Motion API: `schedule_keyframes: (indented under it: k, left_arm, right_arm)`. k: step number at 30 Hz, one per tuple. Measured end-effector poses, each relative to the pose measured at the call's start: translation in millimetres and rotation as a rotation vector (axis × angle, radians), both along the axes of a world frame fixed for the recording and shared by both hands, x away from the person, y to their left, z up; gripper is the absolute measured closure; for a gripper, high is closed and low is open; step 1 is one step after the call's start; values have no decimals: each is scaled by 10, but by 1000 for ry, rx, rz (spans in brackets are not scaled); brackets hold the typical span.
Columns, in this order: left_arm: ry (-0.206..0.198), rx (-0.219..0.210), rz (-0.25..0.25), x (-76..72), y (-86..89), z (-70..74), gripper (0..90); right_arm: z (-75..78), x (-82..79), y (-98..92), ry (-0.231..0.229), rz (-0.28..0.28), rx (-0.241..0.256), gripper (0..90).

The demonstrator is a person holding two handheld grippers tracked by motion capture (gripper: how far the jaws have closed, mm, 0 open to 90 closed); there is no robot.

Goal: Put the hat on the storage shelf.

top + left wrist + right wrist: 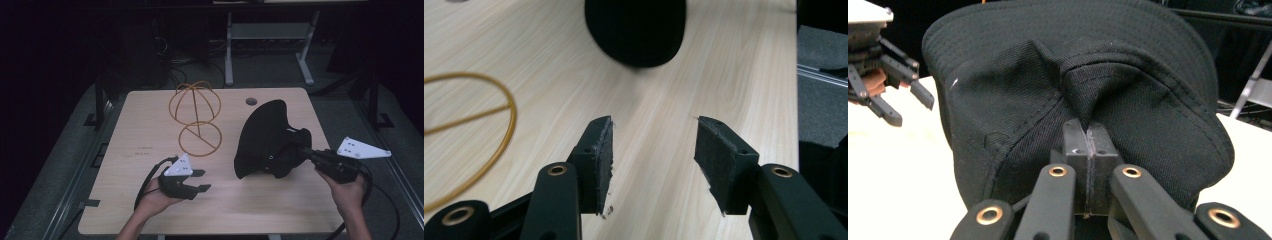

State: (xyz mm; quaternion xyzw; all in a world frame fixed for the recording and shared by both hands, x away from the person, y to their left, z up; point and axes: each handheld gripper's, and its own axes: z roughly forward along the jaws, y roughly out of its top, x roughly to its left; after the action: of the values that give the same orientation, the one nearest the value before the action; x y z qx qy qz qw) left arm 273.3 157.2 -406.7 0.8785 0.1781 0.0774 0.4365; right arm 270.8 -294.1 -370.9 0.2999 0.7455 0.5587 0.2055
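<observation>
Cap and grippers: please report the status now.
Right gripper shut on cap, cap lifted partly off table. Left gripper open, empty, low over table. Wire stand left of cap, apart from it.

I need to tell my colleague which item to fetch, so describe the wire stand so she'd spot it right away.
On the light wooden table, look at the far left-middle, ahead of the left gripper. The wire stand is a gold hoop base with a globe-shaped cage of rings on a stem, see-through, unlike the solid black cap beside it.
</observation>
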Motion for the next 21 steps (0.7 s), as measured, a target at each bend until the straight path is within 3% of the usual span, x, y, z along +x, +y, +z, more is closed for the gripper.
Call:
schedule_keyframes:
  k: [9, 12, 15, 21]
  left_arm:
    - [27, -7, 13, -74, 144, -180, 499]
    - [13, 18, 11, -75, 166, -190, 493]
    - [17, 2, 22, -85, 185, -197, 484]
    - [22, 8, 34, -94, 212, -218, 451]
  right_arm:
    - [192, 99, 88, 2, -10, 3, 900]
    - [256, 113, 123, 7, -13, 5, 900]
    - [320, 145, 154, -1, -9, -8, 900]
    - [434, 192, 206, -9, -4, -14, 900]
